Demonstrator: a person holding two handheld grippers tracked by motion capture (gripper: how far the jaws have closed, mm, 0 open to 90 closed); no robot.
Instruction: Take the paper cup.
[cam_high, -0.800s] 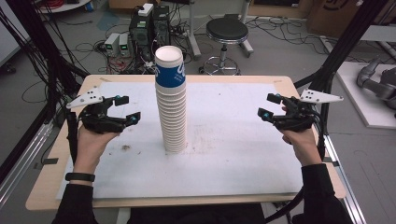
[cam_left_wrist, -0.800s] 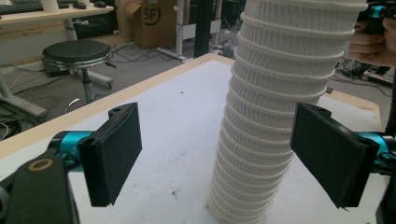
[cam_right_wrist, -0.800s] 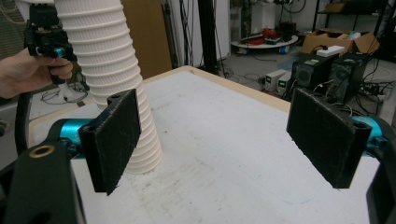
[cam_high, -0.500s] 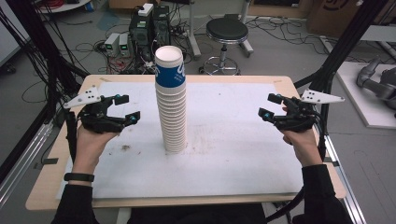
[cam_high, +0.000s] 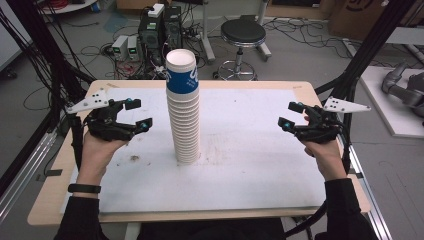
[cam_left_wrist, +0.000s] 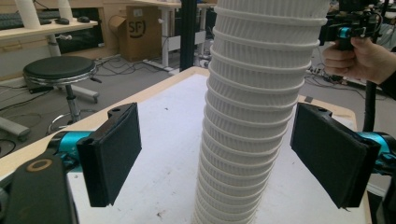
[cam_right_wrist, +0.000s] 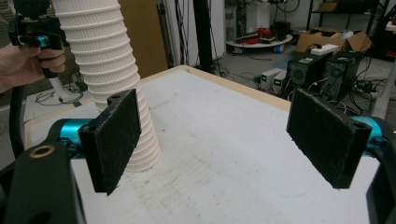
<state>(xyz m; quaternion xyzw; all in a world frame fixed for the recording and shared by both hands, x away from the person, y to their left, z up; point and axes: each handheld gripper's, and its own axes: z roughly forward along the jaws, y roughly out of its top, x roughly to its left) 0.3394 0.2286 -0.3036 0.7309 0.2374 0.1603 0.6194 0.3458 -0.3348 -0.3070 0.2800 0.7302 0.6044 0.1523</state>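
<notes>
The tall stack of ribbed white paper cups (cam_high: 184, 115) stands between both grippers. The left gripper (cam_high: 134, 114) and right gripper (cam_high: 291, 115) are open and empty, apparently poised to steady it.

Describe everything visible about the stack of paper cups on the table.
The stack of paper cups is a tall column of nested white cups with ribbed sides; the top one has a blue band and an open mouth facing up. It stands near the middle of the white table top, leaning slightly. Nothing touches it except the table; it stands between the two grippers, apart from both.
</notes>
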